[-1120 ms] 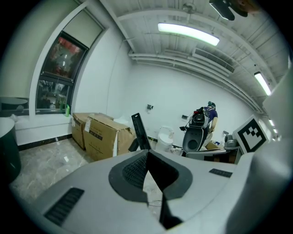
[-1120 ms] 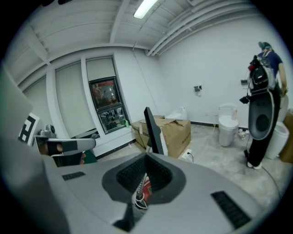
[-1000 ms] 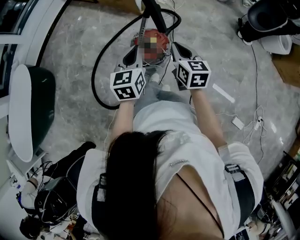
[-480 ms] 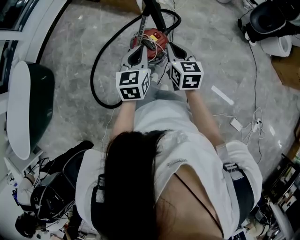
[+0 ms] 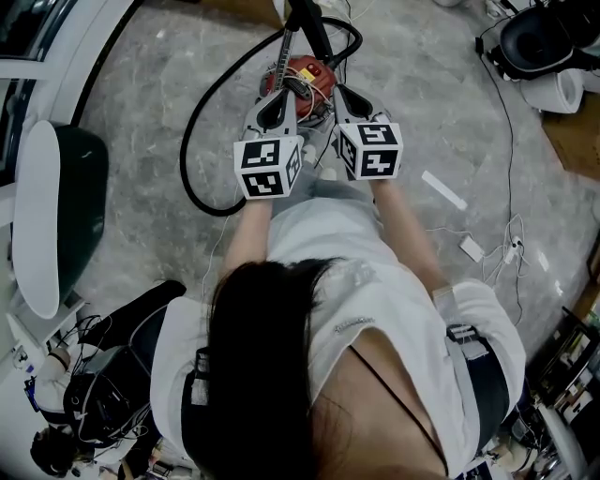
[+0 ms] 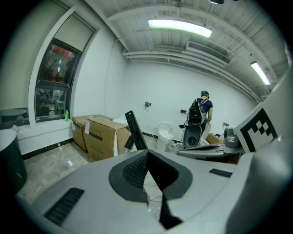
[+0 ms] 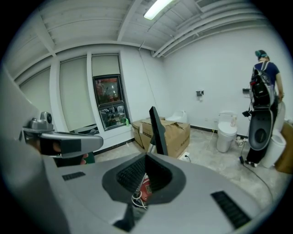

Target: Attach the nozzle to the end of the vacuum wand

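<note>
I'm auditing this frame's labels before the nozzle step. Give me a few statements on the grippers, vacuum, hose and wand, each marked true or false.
1. The left gripper and the right gripper are both shut and empty. True.
2. The red vacuum body lies just ahead of both grippers. True.
3. The black hose loops off to the person's right. False: it loops to the person's left.
4. The left gripper is clamped on the black wand. False: neither gripper holds the wand.

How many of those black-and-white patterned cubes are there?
2. The left cube and the right cube sit side by side ahead of the person, near the red vacuum. None seems hidden.
</note>
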Available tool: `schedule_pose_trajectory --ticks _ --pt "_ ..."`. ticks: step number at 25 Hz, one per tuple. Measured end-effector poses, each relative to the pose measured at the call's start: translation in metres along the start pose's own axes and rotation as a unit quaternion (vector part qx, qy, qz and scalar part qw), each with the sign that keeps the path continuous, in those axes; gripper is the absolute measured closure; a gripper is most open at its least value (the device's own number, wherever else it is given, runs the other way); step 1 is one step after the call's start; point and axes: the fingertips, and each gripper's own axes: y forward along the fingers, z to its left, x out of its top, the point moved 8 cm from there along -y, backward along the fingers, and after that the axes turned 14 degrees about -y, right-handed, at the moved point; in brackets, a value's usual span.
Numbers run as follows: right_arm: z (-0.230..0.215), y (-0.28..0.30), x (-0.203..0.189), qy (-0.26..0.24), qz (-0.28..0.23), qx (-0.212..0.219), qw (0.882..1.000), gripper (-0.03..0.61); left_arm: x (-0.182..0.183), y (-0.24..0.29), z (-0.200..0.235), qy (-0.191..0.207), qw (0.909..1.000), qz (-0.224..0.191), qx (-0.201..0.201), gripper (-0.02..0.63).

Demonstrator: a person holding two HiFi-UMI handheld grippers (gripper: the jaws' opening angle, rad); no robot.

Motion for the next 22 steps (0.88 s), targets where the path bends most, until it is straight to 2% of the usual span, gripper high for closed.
schedule_pose_trajectory --ticks 22 --pt "0.018 0.004 -0.001 -0.024 0.012 0.02 0.999 0.565 -0.008 -0.007 0.007 -0.002 0.9999 0.006 0.016 0.614"
